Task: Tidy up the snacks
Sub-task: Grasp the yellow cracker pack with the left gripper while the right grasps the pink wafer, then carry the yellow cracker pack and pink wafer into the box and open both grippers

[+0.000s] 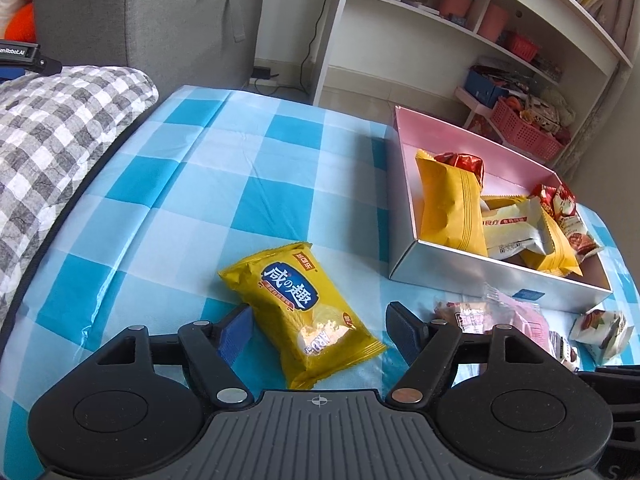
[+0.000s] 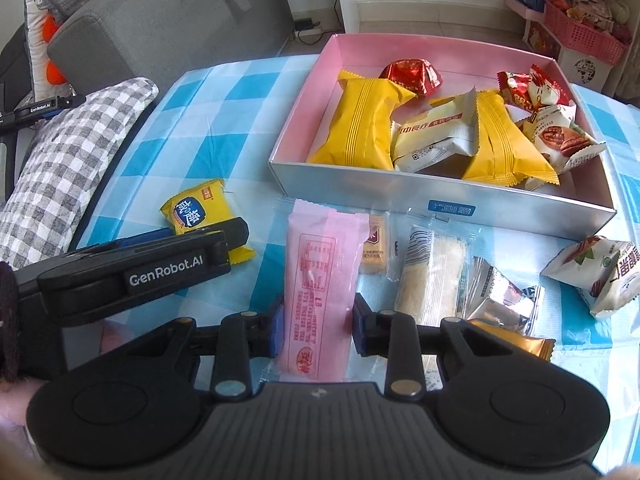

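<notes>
Clamping a pink snack packet (image 2: 320,292) across its middle, my right gripper (image 2: 316,322) has both pads pressed against the wrapper's sides; gripping at mid-length should keep the long packet from drooping when I carry it. My left gripper (image 1: 318,330) has its jaws apart, one on each side of a yellow biscuit packet (image 1: 302,310) that lies flat on the blue checked tablecloth (image 1: 240,184), not gripped; I judge the fingers sit astride it ready to close. The silver box (image 2: 440,196) with the pink lining stands just beyond both, already holding several yellow, white and red packets, so that is where these two belong.

From the right wrist view I see what the left cannot: the left gripper from outside, lying over the yellow packet, and a row of loose snacks near the box front, including a clear-wrapped wafer (image 2: 434,276). From the left wrist view I see white shelves (image 1: 480,32) behind the box.
</notes>
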Motion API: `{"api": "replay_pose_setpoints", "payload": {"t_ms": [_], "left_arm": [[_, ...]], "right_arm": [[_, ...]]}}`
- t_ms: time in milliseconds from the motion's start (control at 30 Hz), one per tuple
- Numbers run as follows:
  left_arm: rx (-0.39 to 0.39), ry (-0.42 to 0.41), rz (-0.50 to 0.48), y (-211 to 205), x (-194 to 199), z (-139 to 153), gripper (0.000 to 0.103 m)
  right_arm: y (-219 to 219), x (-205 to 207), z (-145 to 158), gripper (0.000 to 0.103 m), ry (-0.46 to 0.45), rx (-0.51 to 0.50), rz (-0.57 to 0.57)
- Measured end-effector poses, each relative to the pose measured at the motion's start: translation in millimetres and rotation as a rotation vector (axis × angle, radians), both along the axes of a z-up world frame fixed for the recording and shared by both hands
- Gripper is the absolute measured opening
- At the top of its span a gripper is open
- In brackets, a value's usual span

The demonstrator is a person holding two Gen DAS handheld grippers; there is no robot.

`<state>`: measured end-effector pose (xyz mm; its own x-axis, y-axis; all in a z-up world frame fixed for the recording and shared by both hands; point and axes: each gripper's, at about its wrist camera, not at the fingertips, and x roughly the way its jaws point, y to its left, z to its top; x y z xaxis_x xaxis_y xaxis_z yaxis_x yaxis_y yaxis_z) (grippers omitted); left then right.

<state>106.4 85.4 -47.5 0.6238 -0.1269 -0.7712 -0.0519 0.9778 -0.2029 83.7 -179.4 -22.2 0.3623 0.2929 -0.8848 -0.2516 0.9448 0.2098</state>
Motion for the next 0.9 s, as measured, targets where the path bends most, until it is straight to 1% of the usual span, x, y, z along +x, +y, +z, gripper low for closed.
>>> {"api": "replay_pose_setpoints", "payload": {"t_ms": [67, 200, 233, 267, 300, 333, 500, 667, 767, 900], "left_arm": [[0.019, 0.011, 0.018, -3.1, 4.2, -3.2, 0.074], [0.086, 0.022, 0.032, -11.3, 7.3, -7.3, 0.066], [0.110, 0.022, 0.029, -13.5, 7.2, -7.3, 0.062], [0.129, 0.026, 0.027, -15.4, 7.4, -7.1, 0.050], [0.148, 0.030, 0.024, -16.8, 6.8, -6.4, 0.047], [0.146, 0.035, 0.022, -16.5, 6.2, -5.7, 0.047], [0.091, 0.060, 0.029, -10.2, 2.4, -2.4, 0.047], [0.027, 0.072, 0.037, -7.2, -2.9, 3.2, 0.047], [0.005, 0.059, 0.021, -9.4, -6.6, 10.5, 0.047], [-0.002, 0.023, 0.002, -12.4, -10.4, 24.0, 0.047]], "right_arm": [[-3.1, 0.2, 1.9, 0.029, -0.005, 0.004, -0.004], [-9.6, 1.7, 1.9, 0.029, 0.001, 0.008, -0.008], [-10.8, 1.9, 2.0, 0.029, 0.000, 0.004, -0.010], [-12.2, 2.3, 2.3, 0.029, -0.001, 0.001, -0.012], [-14.1, 2.6, 2.8, 0.029, 0.000, 0.001, -0.014], [-15.7, 3.1, 3.0, 0.029, 0.002, 0.005, -0.015], [-22.5, 4.8, 7.8, 0.029, -0.010, 0.013, -0.029], [-35.1, 6.8, 19.5, 0.029, -0.029, 0.070, -0.068], [-41.9, 9.2, 24.4, 0.029, -0.042, 0.092, -0.084], [-55.2, 14.1, 28.9, 0.029, -0.054, 0.120, -0.122]]}}
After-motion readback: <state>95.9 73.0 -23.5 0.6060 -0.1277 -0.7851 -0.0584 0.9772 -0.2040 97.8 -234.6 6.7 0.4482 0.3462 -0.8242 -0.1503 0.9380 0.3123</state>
